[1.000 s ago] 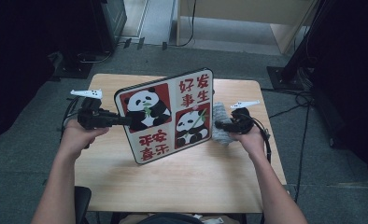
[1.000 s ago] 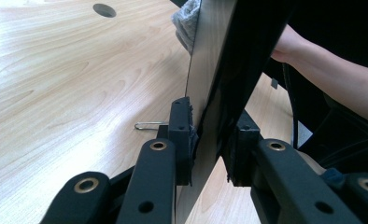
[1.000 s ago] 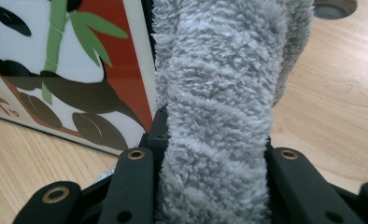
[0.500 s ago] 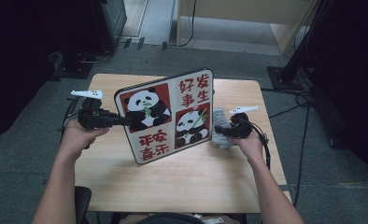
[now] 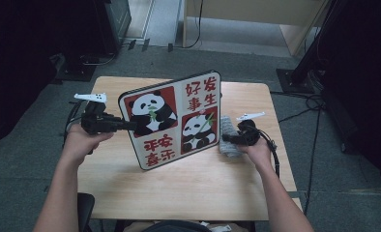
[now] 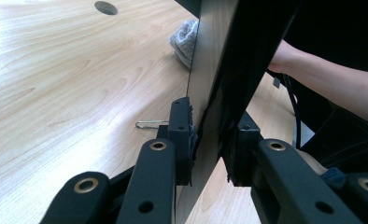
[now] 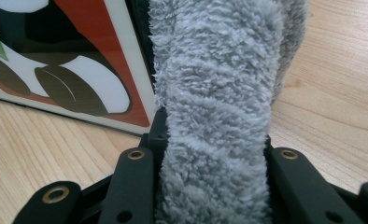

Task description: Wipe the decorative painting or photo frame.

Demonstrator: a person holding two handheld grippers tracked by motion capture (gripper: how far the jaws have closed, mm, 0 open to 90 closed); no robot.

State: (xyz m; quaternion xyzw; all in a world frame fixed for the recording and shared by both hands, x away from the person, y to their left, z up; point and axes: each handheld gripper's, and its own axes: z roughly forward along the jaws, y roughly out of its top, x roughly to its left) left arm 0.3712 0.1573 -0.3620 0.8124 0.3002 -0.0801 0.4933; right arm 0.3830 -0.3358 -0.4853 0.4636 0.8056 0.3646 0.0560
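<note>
A paperclip [image 6: 147, 124] lies on the counter [image 5: 188, 188] mid-frame; left claw [image 5: 130, 126] pinches the panda board [image 5: 171, 118], right claw [image 5: 226, 139] pinches the grey cloth [image 5: 228, 135].

Both hand-held grippers [image 5: 130, 126] clamped shut

I sit at a light wooden table [image 5: 188, 188]. It has a round hole [image 6: 106, 7] near its far edge. Under it is a grey carpet floor [image 5: 333, 159]. Black cables [image 5: 319, 104] lie on the floor past the table's right edge. A pale wooden cabinet [image 5: 256, 12] stands behind the far edge. The room's sides are dark.
</note>
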